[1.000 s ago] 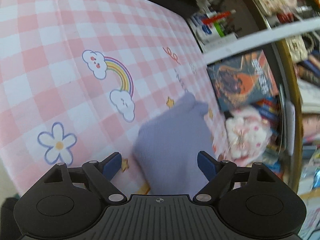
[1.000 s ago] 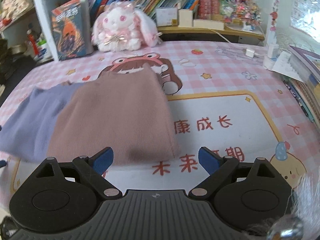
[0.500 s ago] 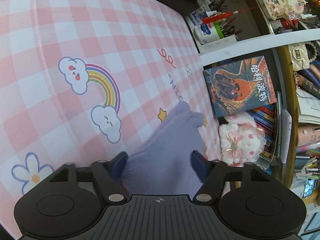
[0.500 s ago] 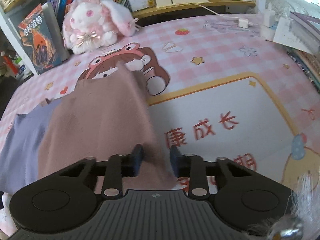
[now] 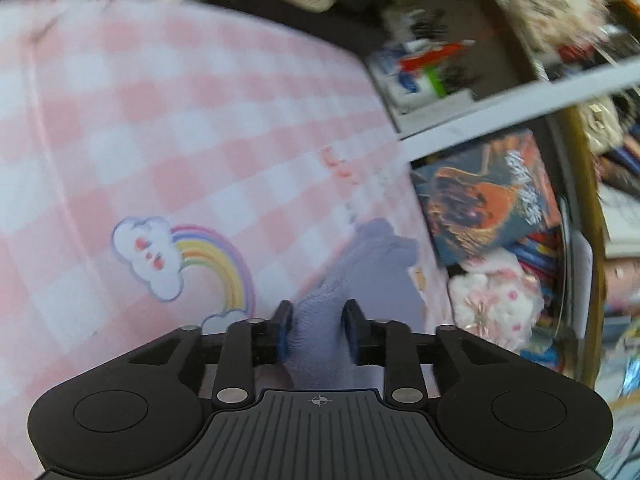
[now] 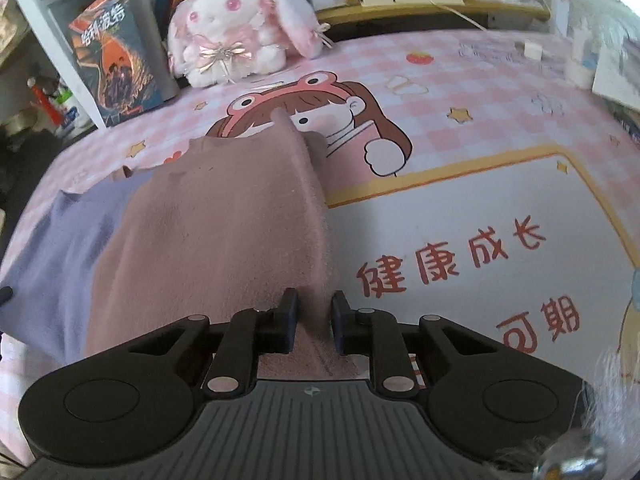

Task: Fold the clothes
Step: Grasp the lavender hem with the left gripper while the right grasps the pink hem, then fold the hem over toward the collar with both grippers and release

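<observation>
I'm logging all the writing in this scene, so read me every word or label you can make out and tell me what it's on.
"健康成长" in red on the white panel of the table mat.
"可期" in red below it on the same mat; more characters may be hidden by the right gripper.
"哈利·波特" on the book cover leaning by the plush rabbit.
Shelf book spines and bottle labels: too small or blurred.

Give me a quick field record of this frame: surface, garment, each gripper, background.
surface: pink checked mat with cartoon prints
garment: two-tone top, brown half, lavender half
left gripper: fingers shut on lavender half, cloth bunched between them
right gripper: fingers shut on brown half's near edge
background: plush rabbit, book upright beside it
</observation>
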The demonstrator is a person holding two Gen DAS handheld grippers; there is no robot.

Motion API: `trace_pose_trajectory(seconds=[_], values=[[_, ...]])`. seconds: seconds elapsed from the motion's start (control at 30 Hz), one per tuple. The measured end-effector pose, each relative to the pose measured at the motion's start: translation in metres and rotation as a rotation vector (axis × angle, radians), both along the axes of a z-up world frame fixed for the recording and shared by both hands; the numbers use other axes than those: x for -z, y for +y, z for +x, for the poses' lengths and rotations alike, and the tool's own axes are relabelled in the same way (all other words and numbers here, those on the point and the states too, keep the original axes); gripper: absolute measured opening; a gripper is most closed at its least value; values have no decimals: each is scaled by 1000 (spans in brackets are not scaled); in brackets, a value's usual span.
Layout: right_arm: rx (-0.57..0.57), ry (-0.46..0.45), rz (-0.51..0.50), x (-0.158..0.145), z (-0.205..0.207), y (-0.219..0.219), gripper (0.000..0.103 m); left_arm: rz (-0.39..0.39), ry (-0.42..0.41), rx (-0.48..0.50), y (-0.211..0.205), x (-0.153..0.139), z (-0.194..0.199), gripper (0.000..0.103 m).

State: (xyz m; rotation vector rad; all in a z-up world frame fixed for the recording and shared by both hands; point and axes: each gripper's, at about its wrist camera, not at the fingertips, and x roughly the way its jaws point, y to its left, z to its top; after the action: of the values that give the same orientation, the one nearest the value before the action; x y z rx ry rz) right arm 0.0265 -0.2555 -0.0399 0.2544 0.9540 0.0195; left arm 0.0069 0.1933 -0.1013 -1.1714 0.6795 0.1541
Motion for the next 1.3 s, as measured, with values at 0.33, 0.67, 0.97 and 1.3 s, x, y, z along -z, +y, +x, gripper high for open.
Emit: trace_pose_trajectory(seconds=[0.33,0.67,0.97,1.3], values=[[-34,1,27,0,3,-10,18,-13,-60,-28,-15,3,10,49],[-56,-47,75,-8,9,-29,37,21,-32,-78,-18,4,6,18],[-215,-12,146,9,42,-31,16,156,-77,-71,-42,-39,12,16],[-330,1,259,19,52,-52,16,617,-354,368,-215,-151,-14,17]])
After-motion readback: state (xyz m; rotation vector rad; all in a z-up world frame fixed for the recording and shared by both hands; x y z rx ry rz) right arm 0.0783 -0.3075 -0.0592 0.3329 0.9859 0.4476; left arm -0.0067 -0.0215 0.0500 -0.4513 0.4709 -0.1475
